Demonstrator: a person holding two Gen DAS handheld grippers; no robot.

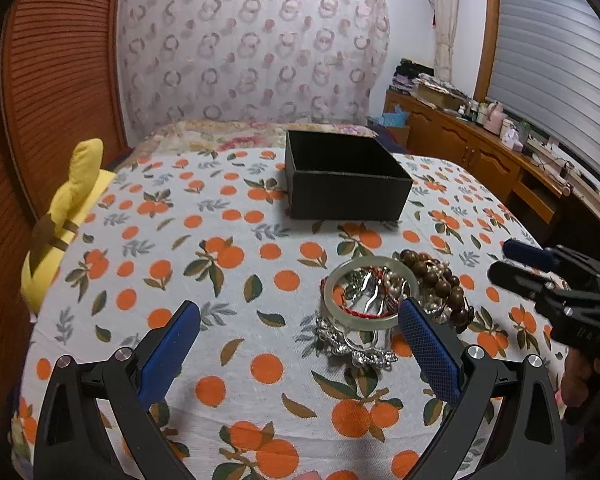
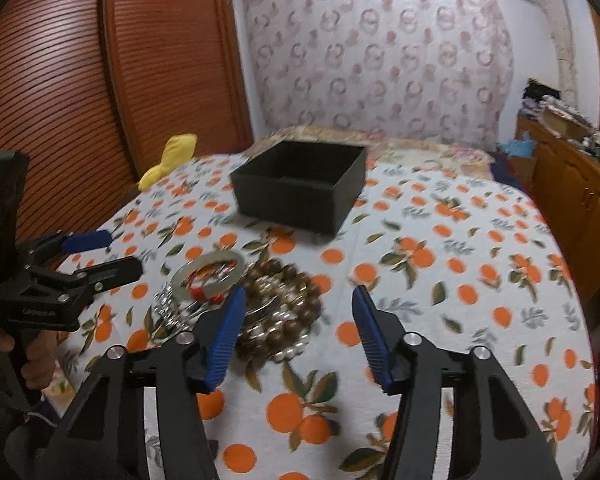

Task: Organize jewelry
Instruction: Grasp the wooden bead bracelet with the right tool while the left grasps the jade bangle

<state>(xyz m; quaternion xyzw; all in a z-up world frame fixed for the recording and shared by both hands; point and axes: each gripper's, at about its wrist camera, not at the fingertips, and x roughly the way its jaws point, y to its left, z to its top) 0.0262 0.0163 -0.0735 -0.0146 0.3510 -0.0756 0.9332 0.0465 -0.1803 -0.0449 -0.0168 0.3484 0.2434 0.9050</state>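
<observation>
A heap of jewelry lies on the orange-print cloth: a pale jade bangle, a brown bead and pearl string, a silver chain and a red cord. An open black box stands behind the heap and looks empty. My left gripper is open just in front of the heap, its right finger over the bangle's edge. My right gripper is open over the beads; it also shows in the left wrist view.
A yellow plush toy lies at the table's left edge. Wooden slatted doors stand on the left. A wooden cabinet with clutter runs along the right wall. A patterned curtain hangs behind the table.
</observation>
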